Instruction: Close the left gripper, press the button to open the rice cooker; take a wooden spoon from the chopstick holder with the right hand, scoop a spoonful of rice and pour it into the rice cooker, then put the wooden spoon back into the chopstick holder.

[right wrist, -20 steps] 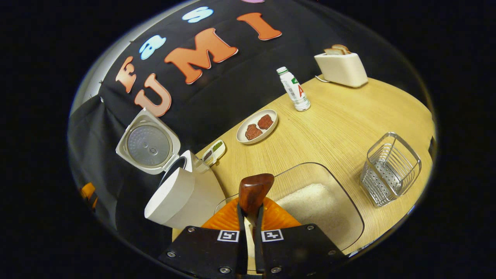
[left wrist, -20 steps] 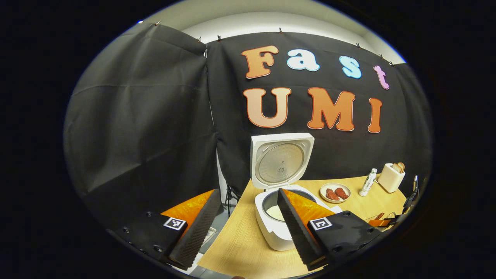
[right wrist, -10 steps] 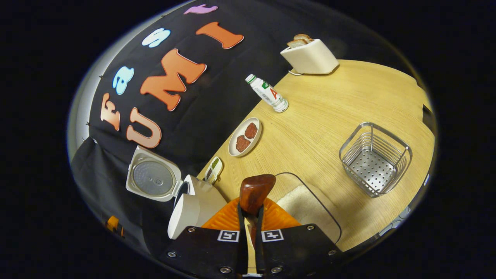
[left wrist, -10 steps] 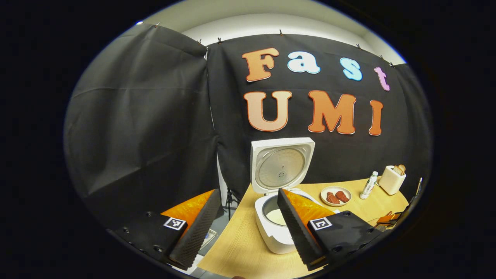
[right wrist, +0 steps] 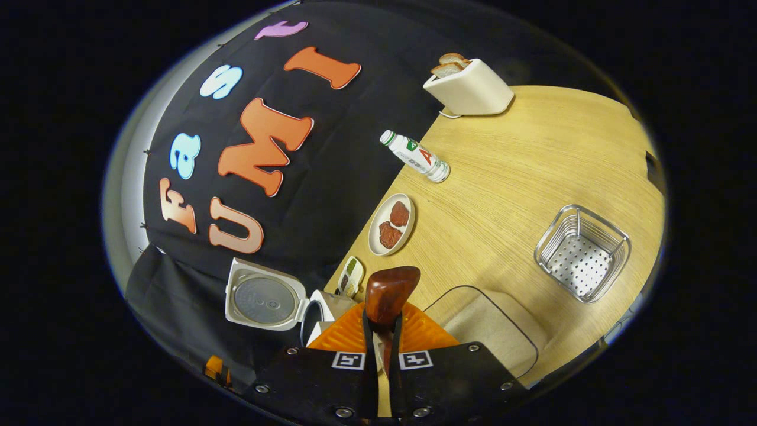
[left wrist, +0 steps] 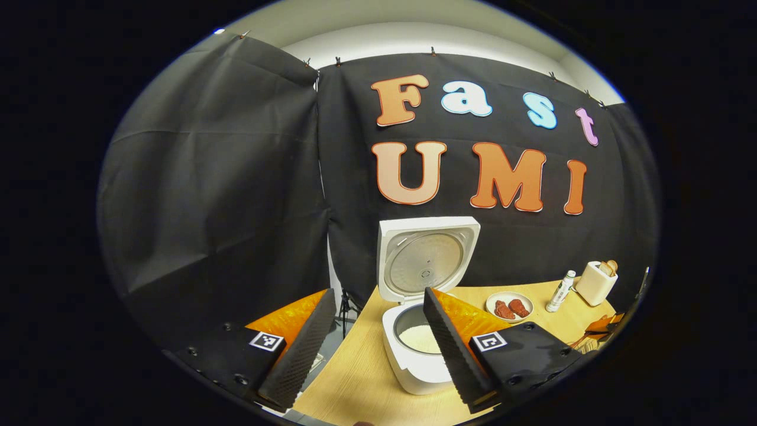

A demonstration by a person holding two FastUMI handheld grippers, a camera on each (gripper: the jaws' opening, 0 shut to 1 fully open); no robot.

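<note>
The white rice cooker [left wrist: 414, 373] stands on the wooden table with its lid [left wrist: 423, 263] raised upright and rice lying in its pot [left wrist: 419, 338]. My left gripper [left wrist: 378, 294] hovers open in front of it, nothing between its fingers. My right gripper [right wrist: 383, 322] is shut on the wooden spoon [right wrist: 387, 293], whose dark brown end sticks out past the fingertips; the rest of it is hidden. From this gripper's high, tilted view the open cooker [right wrist: 266, 299] lies lower left, the glass tray of rice [right wrist: 491, 325] just right, and the empty wire chopstick holder [right wrist: 582, 251] far right.
A plate of meat [right wrist: 391, 223], a small dish [right wrist: 350, 275], a white bottle [right wrist: 417, 157] and a toaster with bread [right wrist: 470, 89] line the table's back edge by the black cloth. Bare tabletop [right wrist: 520, 171] spreads between them and the holder.
The right gripper has risen and turned with the spoon, so the cooker and rice tray slid lower in its view. The left gripper drew back slightly, staying open.
</note>
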